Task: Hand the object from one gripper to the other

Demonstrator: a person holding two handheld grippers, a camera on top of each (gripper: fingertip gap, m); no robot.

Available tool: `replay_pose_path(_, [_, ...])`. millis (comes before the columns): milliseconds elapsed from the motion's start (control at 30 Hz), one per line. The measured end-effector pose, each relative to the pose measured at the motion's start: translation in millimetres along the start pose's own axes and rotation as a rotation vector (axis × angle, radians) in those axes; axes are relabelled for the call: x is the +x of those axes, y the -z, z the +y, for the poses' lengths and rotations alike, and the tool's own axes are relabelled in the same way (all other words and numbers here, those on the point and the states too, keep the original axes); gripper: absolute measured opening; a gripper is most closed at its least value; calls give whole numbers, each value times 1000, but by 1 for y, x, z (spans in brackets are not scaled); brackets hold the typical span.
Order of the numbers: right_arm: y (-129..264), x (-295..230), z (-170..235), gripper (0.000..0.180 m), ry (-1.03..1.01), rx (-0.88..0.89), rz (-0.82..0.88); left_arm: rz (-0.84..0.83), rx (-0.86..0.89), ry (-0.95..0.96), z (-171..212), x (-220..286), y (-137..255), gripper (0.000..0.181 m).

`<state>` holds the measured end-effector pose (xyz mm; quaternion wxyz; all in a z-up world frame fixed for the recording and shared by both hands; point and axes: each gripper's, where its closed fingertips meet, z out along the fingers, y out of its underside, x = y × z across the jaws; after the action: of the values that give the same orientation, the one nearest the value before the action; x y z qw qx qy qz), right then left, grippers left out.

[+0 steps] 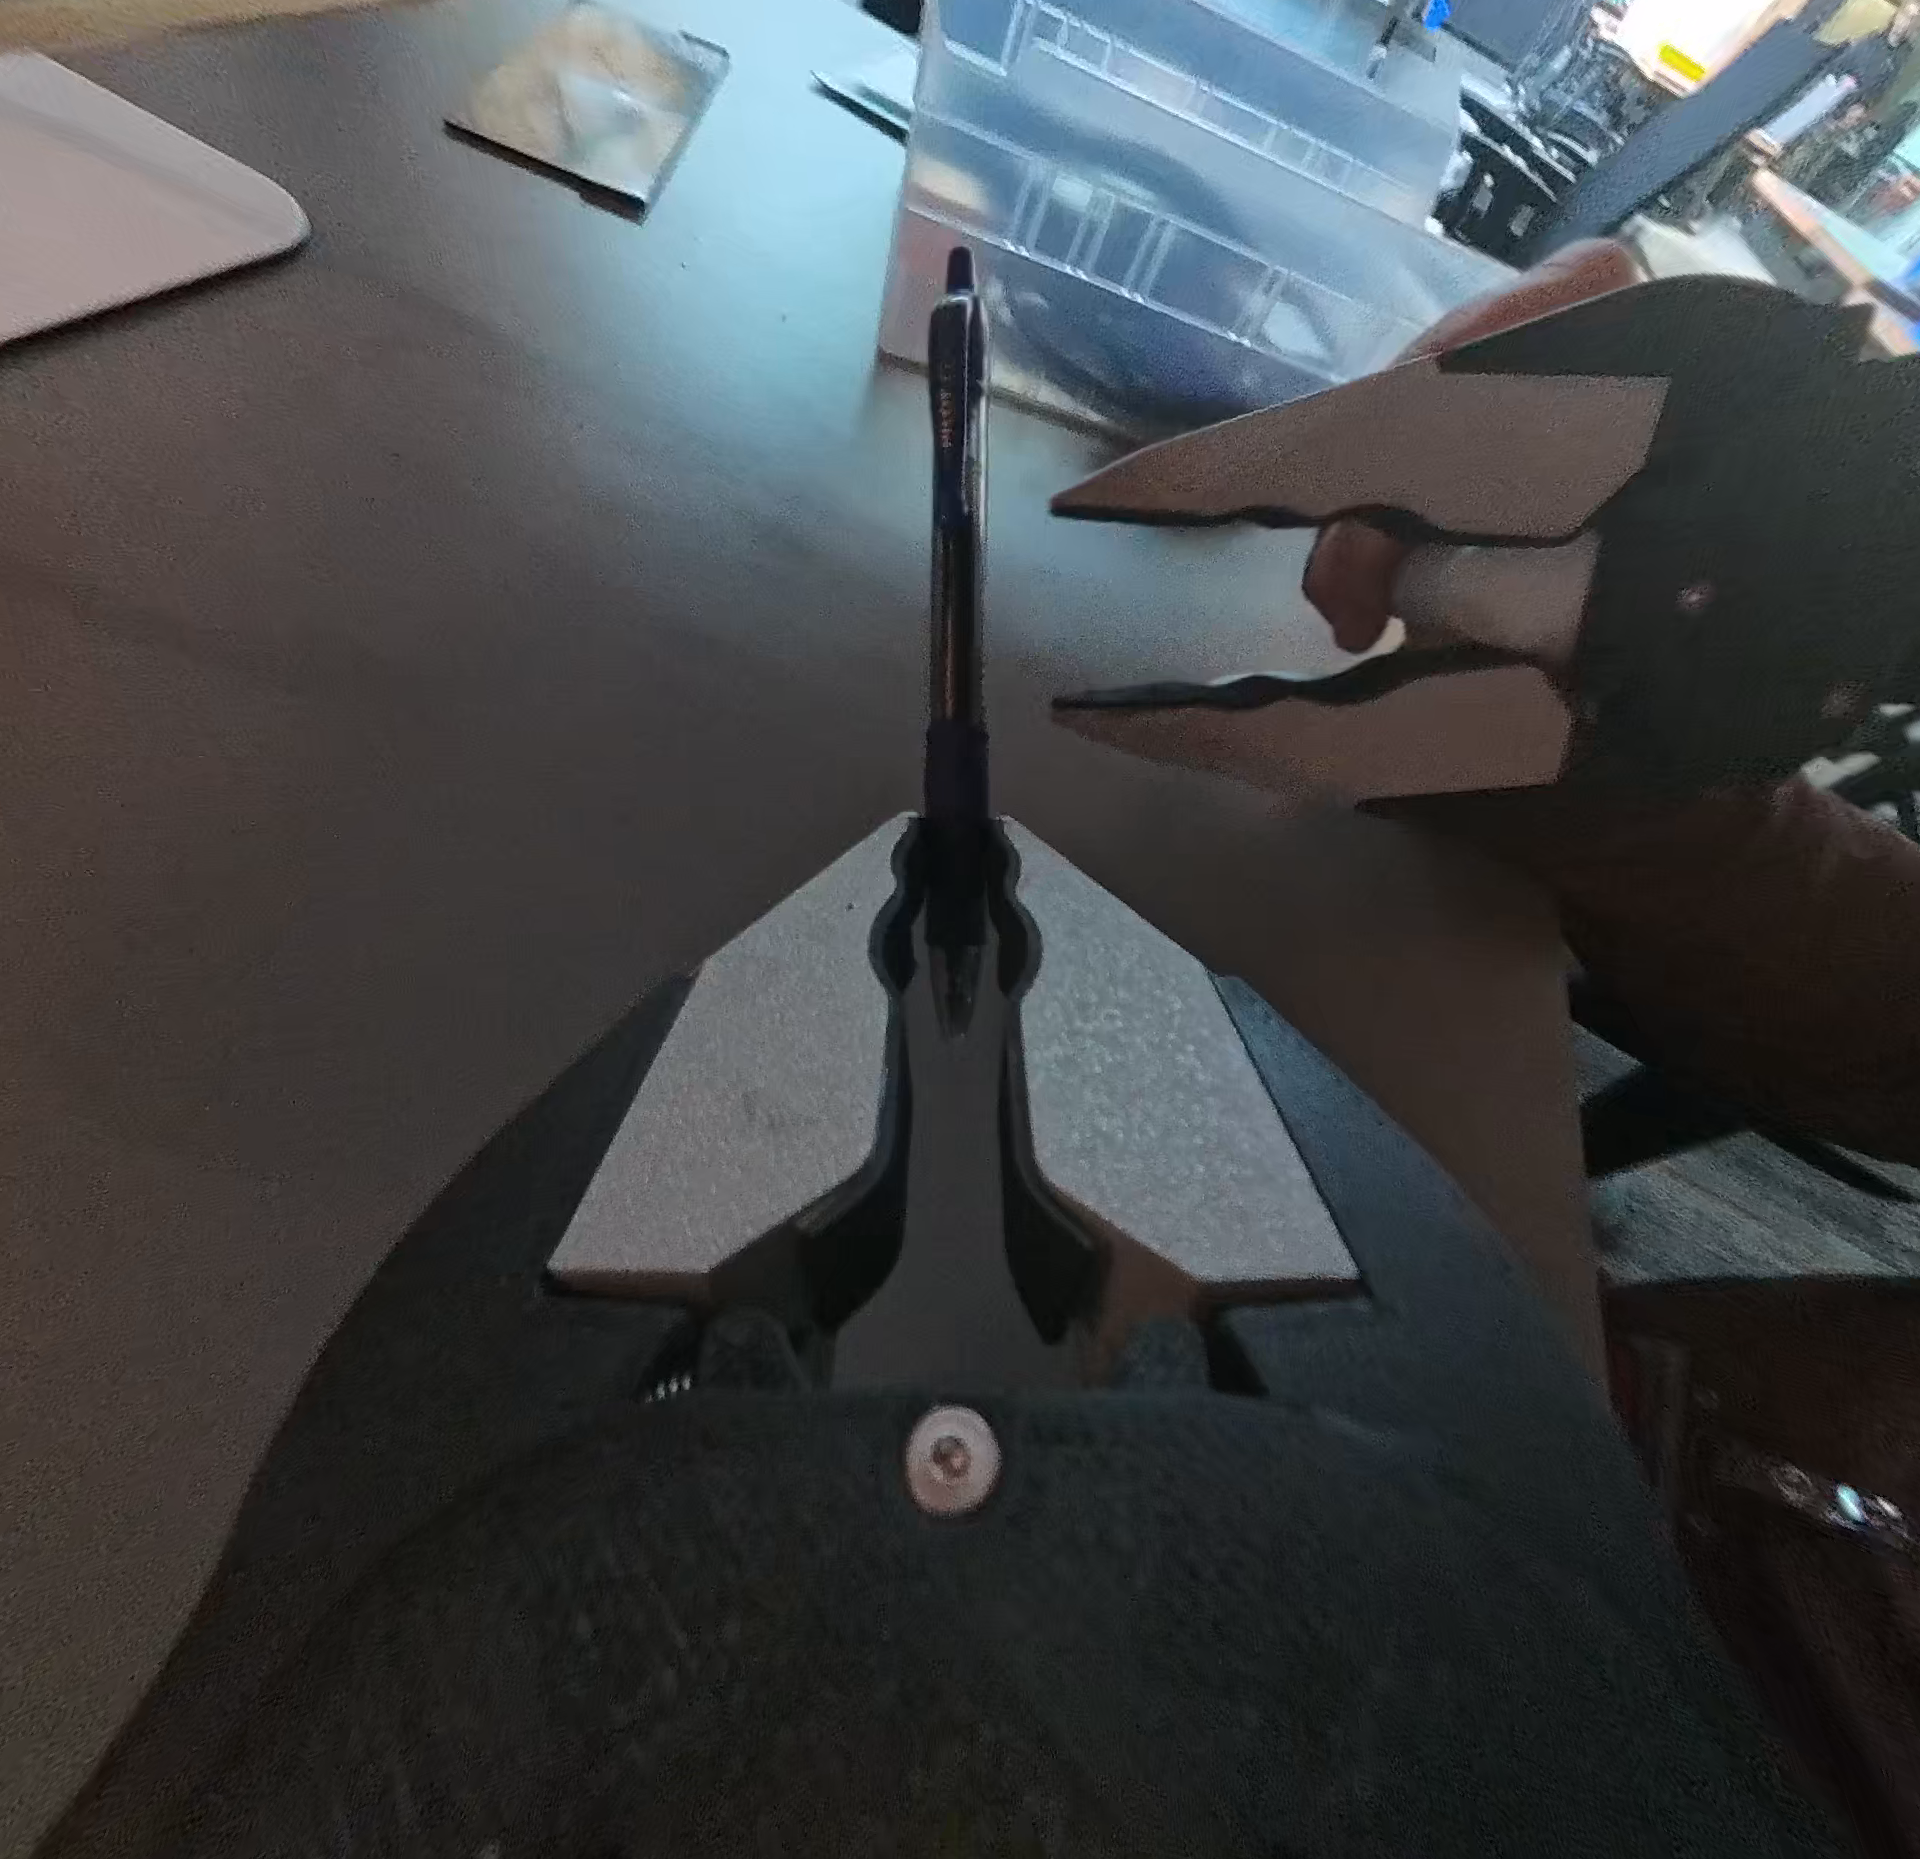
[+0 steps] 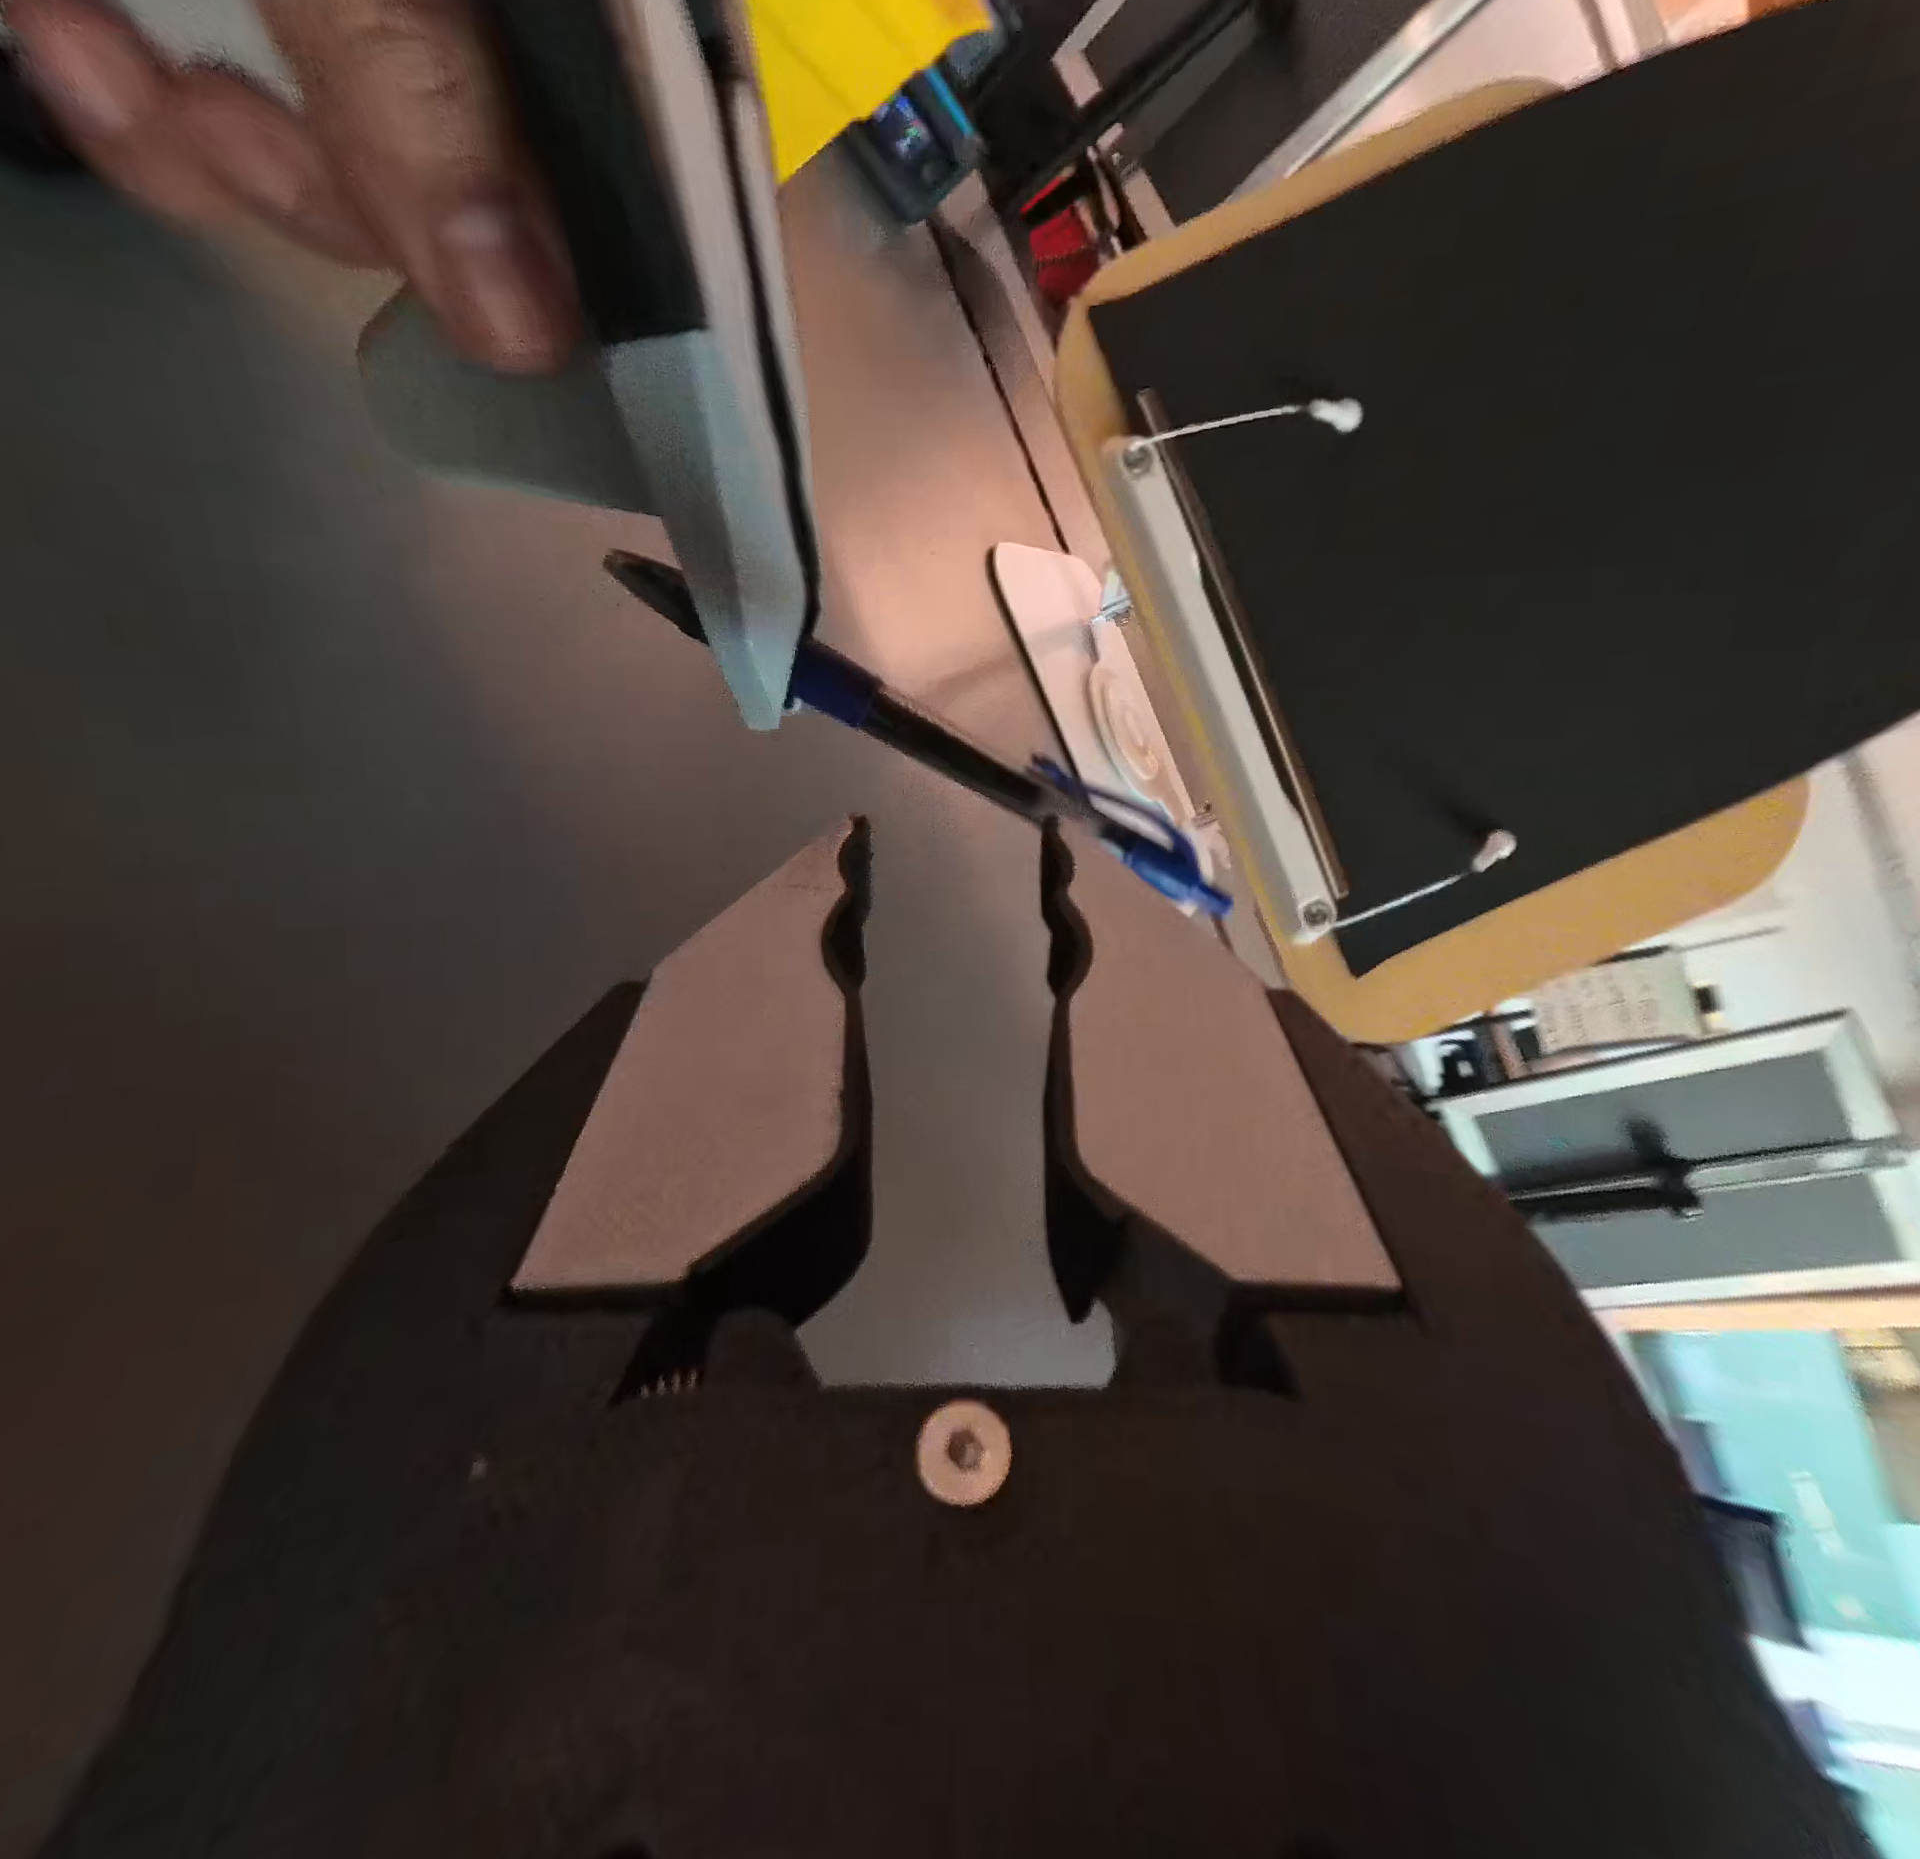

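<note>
The pen (image 1: pixel 954 521) stands clear of the bench (image 1: pixel 416 666), pinched at its writing end by the left tool (image 1: pixel 958 833), whose jaws are drawn in tight round the ribbed grip section; the nib sits back inside the gap and the barrel with clip and push-button sticks out forward. The right tool (image 1: pixel 1055 604) comes in from the side with its jaws held apart by a moderate gap, tips just beside the barrel but not touching it.

A pen like this is likely light and stiff, so weight should be no trouble. The smooth glossy barrel is probably slippery, and being thin and round it may roll or swing between flat pads if caught off-centre. The best hold looks to be mid-barrel, between the rubber grip and the clip, square across the shaft. The clip is best avoided, since it could flex or twist the pen.

In the right wrist view the pen (image 2: pixel 935 744) crosses slantwise just ahead of the right tool (image 2: pixel 951 833) and slightly off its centre line, so some lining up seems needed first.

Room is good: open air around the barrel, the clear plastic organiser (image 1: pixel 1164 199) beyond the pen, a pale mat (image 1: pixel 125 199) and a foil packet (image 1: pixel 592 105) well apart on the bench
</note>
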<state>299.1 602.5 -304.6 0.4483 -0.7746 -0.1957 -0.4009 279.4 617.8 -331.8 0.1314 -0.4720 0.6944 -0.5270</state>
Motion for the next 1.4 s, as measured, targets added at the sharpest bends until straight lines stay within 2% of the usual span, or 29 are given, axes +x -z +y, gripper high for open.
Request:
replay_pose_path(167, [-6, -23, -5, 34, 191, -17, -7, 121, -102, 14, 16, 18, -3, 8])
replay_pose_path(200, [-9, -29, 0, 31, 232, -40, -21, 141, -107, 19, 17, 20, -3, 8])
replay_pose_path(267, [-12, -35, 8, 14, 285, -91, -41, 188, -143, 22, 24, 27, -2, 8])
replay_pose_path(367, [-13, -29, 10, 8, 231, -120, -35, 161, -81, -25, 12, 25, 0, 9])
replay_pose_path(467, [-10, -10, 14, 6, 55, -102, -26, 46, 71, -125, -17, 13, 11, 29])
replay_pose_path(567, [-12, -3, 31, 6, -125, -137, -83, -73, 200, -250, -39, 8, 24, 31])
replay_pose_path(667, [-17, -10, 49, 6, -225, -204, -167, -256, 222, -437, -46, -1, 27, 41])
replay_pose_path(800, [-19, -18, 56, 6, -276, -245, -225, -477, 154, -806, -42, -1, 21, 39])
replay_pose_path(900, [-19, -24, 52, 6, -305, -244, -272, -536, 60, -1012, -29, 3, 7, 33])
replay_pose_path(967, [-19, -27, 51, 6, -304, -254, -295, -532, 8, -1080, -20, 5, -1, 32])
replay_pose_path(1067, [-18, -33, 50, 7, -298, -266, -331, -629, -48, -1185, -19, -4, -1, 39])
replay_pose_path(1300, [-16, -44, 38, 7, -274, -232, -383, -676, -145, -1368, -8, -6, -10, 31])
replay_pose_path(1400, [-10, -53, 17, 7, -289, -127, -450, -679, -160, -1392, -6, -7, -11, 22])
